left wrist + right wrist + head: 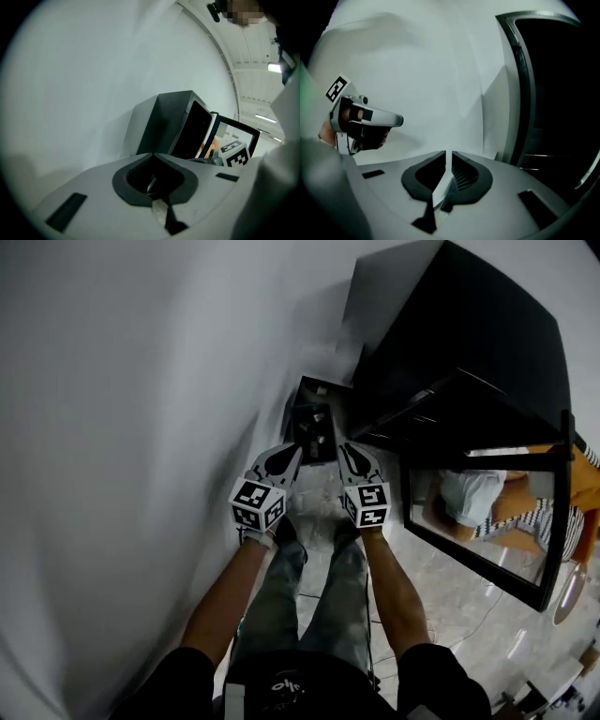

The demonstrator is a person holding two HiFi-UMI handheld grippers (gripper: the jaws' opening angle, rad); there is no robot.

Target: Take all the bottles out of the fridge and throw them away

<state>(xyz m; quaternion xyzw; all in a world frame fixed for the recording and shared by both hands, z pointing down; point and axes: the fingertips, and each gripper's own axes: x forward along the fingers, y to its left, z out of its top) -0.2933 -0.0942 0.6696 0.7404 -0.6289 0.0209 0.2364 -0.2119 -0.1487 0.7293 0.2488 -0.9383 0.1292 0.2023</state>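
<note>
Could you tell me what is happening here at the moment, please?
A person stands by a white wall, holding the left tongs and right tongs side by side, both empty. The left tongs are shut; the right tongs are almost together, a sliver apart. Ahead to the right stands the black fridge, its glass door swung open. A small dark box, possibly the bin, sits on the floor beside it.

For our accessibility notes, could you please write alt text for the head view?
Seen from above, a person holds the left gripper and the right gripper side by side, neither holding anything, above a pale floor. A white wall fills the left; a black fridge with its glass door open stands at the upper right.
</note>
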